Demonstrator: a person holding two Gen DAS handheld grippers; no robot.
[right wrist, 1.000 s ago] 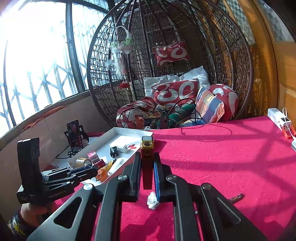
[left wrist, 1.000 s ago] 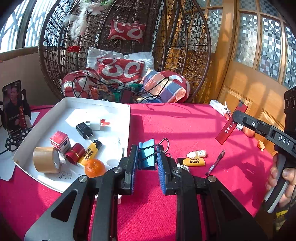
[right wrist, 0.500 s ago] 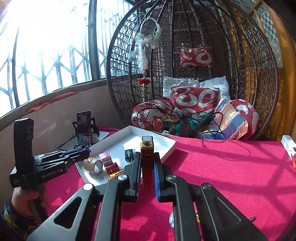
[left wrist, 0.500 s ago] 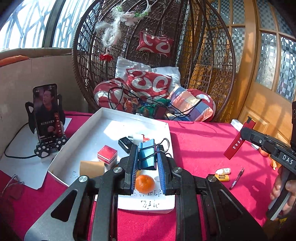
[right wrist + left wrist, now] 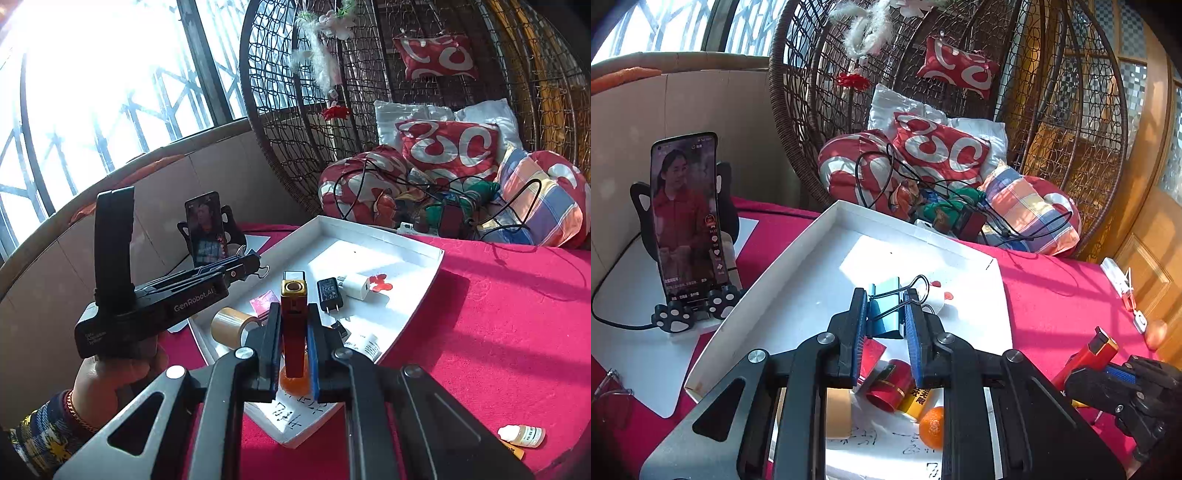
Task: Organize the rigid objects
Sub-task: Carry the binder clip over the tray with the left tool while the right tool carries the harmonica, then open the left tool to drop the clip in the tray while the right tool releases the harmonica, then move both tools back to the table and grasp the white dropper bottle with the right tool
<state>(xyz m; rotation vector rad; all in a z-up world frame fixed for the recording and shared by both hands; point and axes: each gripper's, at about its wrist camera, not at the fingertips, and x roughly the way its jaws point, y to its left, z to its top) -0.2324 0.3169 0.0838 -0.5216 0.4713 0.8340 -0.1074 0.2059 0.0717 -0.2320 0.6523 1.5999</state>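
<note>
Left hand-held gripper: pads pinch a blue binder clip, wire loops pointing forward and to the right. It hangs over the white tray, above its near half. Directly under the clip lie a red cylinder, a tape roll and an orange; the far half of the tray floor looks bare.

Right hand-held gripper: pads clamp a red lighter by its lower body, long axis upright, gold cap on top. It sits over the tray's near corner, with a black charger and a white plug just beyond.

Key relation: both payloads are already above the tray, so the drop spot lies below and slightly ahead of each gripper. Judgement: the left is nearer the open floor; a small forward shift clears the clutter beneath.

Still on the red bench, outside the tray: a small white dropper bottle.
</note>
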